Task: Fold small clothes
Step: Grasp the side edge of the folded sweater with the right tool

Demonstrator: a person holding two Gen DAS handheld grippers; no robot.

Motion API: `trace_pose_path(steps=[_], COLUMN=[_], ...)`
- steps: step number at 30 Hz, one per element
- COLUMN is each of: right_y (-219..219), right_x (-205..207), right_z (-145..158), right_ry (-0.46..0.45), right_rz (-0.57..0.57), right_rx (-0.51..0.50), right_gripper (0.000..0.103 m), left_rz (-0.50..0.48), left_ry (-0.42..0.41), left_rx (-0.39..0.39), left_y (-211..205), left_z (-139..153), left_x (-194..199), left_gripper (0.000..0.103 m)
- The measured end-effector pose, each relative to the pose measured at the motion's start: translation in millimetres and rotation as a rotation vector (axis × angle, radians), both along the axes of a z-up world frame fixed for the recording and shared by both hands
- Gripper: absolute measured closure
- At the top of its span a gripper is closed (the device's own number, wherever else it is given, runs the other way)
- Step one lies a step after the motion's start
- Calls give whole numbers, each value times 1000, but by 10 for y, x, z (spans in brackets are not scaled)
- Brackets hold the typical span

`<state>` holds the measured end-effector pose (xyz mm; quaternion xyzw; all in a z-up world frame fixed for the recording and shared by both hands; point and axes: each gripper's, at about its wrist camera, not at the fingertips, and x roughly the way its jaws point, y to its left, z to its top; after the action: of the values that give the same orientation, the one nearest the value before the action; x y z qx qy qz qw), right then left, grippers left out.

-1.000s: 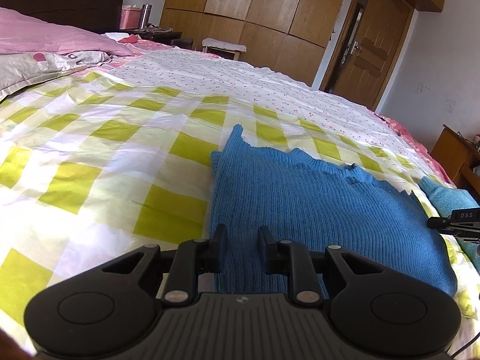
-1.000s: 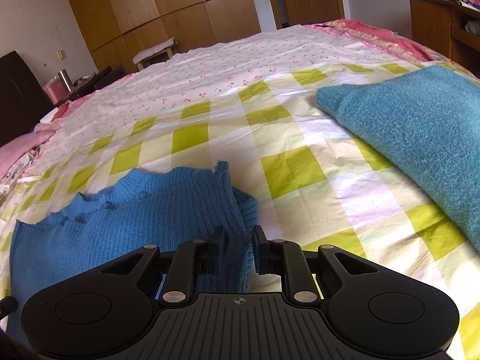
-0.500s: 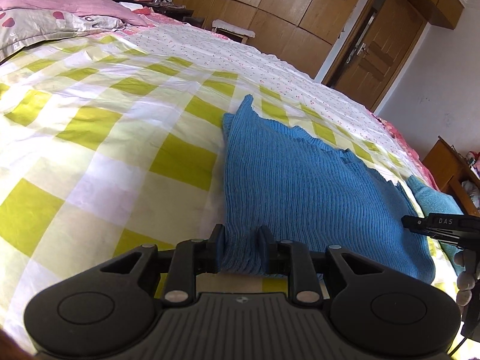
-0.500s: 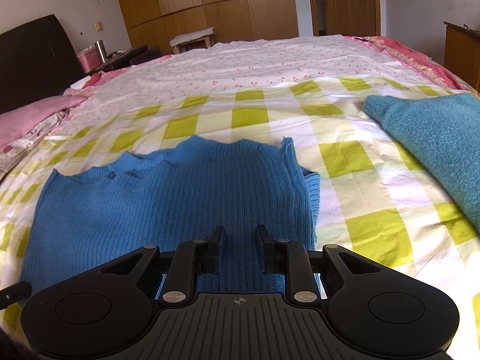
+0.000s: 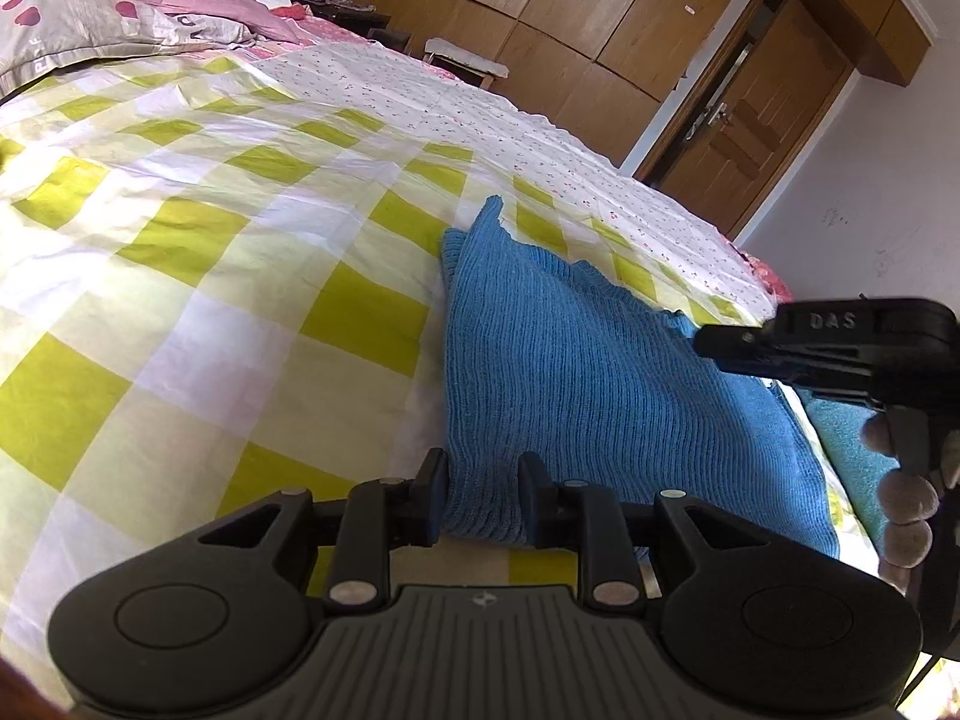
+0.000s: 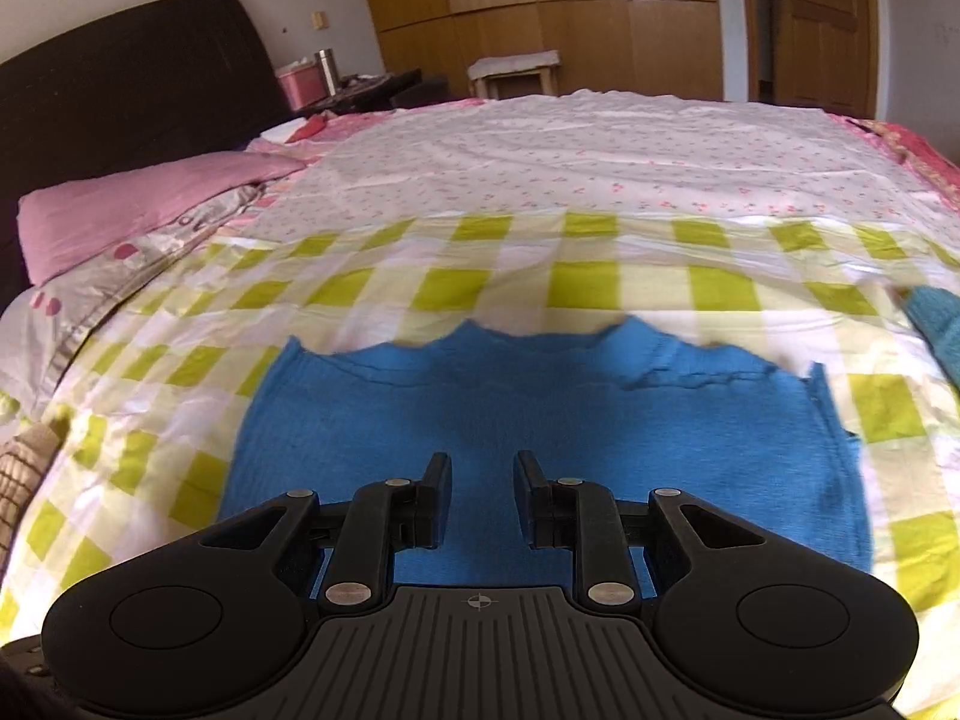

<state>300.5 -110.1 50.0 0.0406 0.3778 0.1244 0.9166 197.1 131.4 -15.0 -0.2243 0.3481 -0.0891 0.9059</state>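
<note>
A blue ribbed knit sweater (image 5: pixel 600 372) lies on the yellow-checked bed sheet (image 5: pixel 210 276). In the left wrist view my left gripper (image 5: pixel 483 495) has its jaws on either side of the sweater's near-left hem, which sits bunched between them. In the right wrist view the sweater (image 6: pixel 540 420) lies flat, and my right gripper (image 6: pixel 480 498) hovers open and empty over its near middle. The right gripper's body also shows at the right of the left wrist view (image 5: pixel 840 348).
A teal knitted garment (image 6: pixel 936 324) lies to the right of the sweater. Pink pillows (image 6: pixel 138 204) and a dark headboard (image 6: pixel 120 84) are at the left. A wooden wardrobe (image 5: pixel 540 18) and a door (image 5: pixel 744 120) stand behind the bed.
My right gripper let go of the sweater's right edge and moved left over its middle. My left gripper moved in until the hem sits between its jaws. The sweater now lies spread wider.
</note>
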Motion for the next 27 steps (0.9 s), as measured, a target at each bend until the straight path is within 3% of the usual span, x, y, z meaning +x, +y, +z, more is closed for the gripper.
trace_pose_path(steps=[10,17,27], right_y=[1077,1577,1899], right_x=[451,569,608], right_z=[-145,-325,-490], right_ry=[89,100,54], right_rz=[177,219,263], right_rx=[-59,-203,-417], right_gripper=[71,60,59], left_rz=[-21,-38,-39], left_ry=[15,14,7], left_rx=[-30,-19,-21], left_y=[46,40,41], left_z=[-64,-106,-122], left_x=[16,54,55], left_gripper=[67,65,64])
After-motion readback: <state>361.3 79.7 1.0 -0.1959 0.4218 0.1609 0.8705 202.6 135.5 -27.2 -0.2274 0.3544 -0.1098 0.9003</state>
